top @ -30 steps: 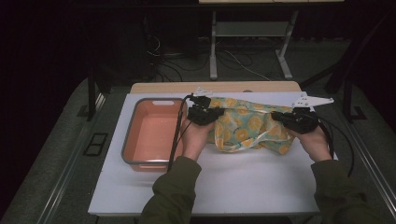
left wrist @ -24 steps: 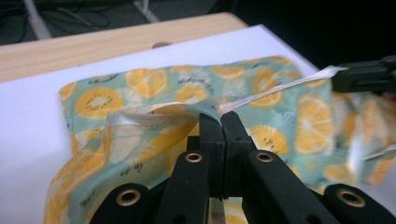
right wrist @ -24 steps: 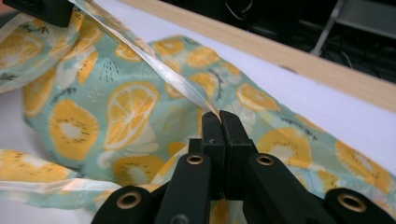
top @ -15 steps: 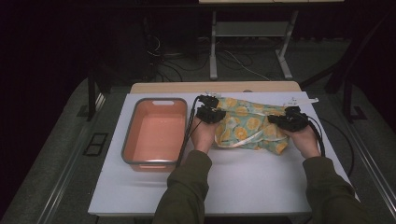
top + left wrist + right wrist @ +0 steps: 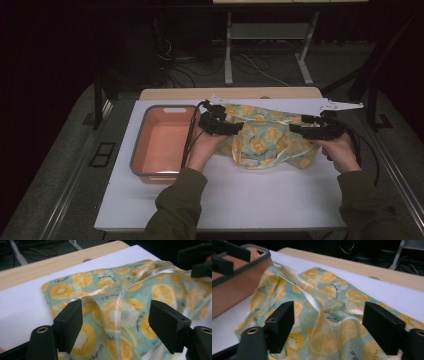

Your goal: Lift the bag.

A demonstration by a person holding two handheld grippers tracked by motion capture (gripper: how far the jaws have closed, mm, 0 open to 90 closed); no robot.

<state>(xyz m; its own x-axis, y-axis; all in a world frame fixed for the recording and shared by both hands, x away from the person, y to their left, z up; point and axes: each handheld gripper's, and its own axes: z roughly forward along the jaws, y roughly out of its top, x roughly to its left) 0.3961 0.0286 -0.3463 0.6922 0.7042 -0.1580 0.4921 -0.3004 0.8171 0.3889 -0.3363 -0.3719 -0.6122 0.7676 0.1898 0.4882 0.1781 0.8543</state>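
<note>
Fingers of both grippers spread over fruit-print cloth point(image 5: 270, 142); orange tub point(image 5: 162, 140) beside left gripper point(image 5: 239, 129).

So the tub point(image 5: 162, 140) sits on the worktop point(image 5: 250, 200) toward its left edge, and the cloth bag point(image 5: 267, 137) lies just right of it, near the far edge. The near half of the worktop has the person's forearms over it.

bare board point(image 5: 250, 200) nearside, tray point(image 5: 145, 175) blocks left
</note>
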